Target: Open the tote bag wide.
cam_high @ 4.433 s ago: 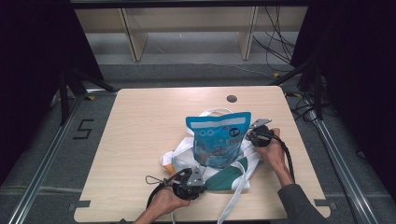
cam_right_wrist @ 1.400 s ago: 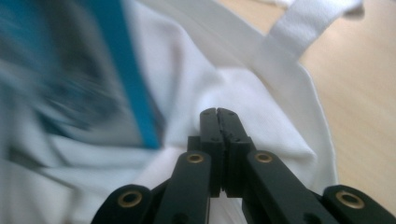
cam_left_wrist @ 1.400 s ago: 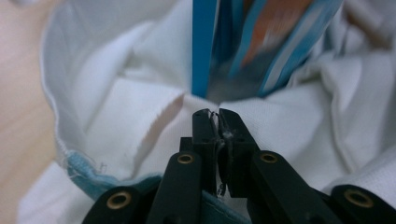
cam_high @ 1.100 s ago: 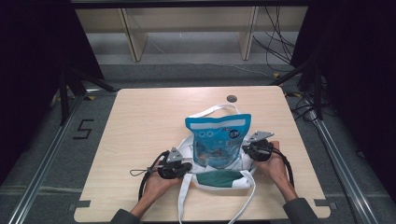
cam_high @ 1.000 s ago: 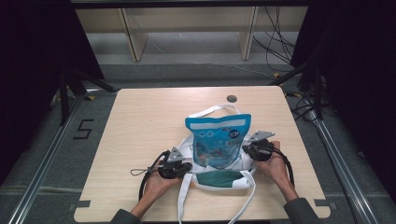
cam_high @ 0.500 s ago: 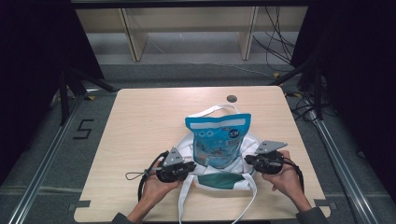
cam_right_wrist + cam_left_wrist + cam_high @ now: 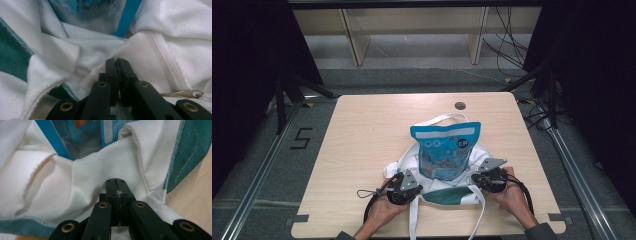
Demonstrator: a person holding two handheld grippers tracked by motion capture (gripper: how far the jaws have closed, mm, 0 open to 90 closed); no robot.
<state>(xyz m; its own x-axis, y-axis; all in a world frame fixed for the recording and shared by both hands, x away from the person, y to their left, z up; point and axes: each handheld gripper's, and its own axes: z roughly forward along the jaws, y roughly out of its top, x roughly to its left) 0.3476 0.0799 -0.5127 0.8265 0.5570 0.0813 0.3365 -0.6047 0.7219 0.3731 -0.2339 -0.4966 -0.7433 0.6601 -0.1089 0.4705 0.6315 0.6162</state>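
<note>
While both hands are working at the near edge of the wooden table (image 7: 362, 130), the person is packing the blue snack pouch (image 7: 446, 150) into the white tote bag (image 7: 412, 157), which is lying crumpled at the table's near middle with the pouch standing upright in its mouth, most of it rising above the cloth. I judge the step in hand to be drawing the bag's opening up around the pouch; the next move is probably calling for both sides of the rim to be lifted evenly so the pouch is not tipping over. Compared with about a second ago, the right gripper (image 7: 479, 179) is sitting lower and nearer the person, level with the left gripper (image 7: 409, 186). Each one's jaws are pressing together, pinching a fold of the bag's white fabric beside the green trim (image 7: 190, 147).
</note>
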